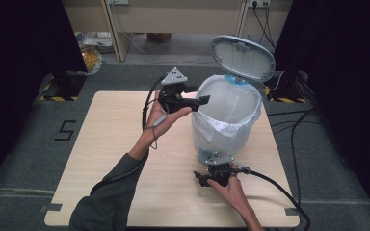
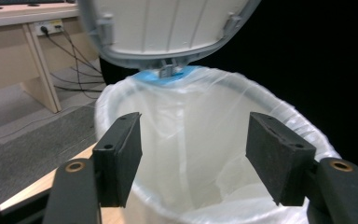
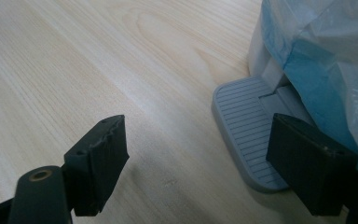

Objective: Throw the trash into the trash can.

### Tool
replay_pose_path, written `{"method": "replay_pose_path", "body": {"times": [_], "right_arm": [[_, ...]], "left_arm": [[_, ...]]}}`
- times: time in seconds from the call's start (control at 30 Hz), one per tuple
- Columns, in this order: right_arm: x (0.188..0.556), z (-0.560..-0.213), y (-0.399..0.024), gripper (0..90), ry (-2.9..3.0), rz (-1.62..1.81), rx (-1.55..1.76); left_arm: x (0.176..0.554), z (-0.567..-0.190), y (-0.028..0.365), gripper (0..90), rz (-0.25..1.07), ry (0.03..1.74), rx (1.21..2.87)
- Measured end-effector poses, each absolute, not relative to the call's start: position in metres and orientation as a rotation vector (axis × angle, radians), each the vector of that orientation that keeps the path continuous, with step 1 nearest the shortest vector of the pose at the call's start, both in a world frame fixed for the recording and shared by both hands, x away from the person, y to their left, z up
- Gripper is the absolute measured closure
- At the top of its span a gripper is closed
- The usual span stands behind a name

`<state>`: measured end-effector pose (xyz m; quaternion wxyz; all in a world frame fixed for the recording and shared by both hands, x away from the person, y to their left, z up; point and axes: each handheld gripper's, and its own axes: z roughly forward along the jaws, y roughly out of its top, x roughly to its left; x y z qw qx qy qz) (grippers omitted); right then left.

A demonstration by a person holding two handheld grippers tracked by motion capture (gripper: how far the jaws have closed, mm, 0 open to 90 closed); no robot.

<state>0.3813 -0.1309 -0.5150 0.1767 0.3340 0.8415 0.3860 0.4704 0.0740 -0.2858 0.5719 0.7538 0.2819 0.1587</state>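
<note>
Pedal bin (image 1: 227, 113) stands on the surface (image 1: 115, 144), lid (image 1: 243, 57) up, white liner (image 2: 191, 140) draped over the rim.

Left gripper (image 1: 198, 100) at the rim, jaws wide, nothing between them; bin mouth lies straight ahead of the jaws.

Right gripper (image 1: 203, 179) low at the bin's foot, jaws wide and empty; grey ribbed pedal (image 3: 247, 135) sits just inside the right-hand jaw.

Judgement: the lid looks to depend on the pedal, so steady downward pressure there seems wise while the left works at the mouth.

Hard to tell: whether anything presses the pedal. Bin's bottom hidden by liner folds.
</note>
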Motion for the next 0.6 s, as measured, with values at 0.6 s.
{"method": "replay_pose_path", "body": {"times": [0.6], "right_arm": [[0.382,-0.515,-0.131,20.2,2.381,1.092,0.947]], "left_arm": [[0.45,-0.302,0.129,29.3,0.39,0.676,1.743]]}}
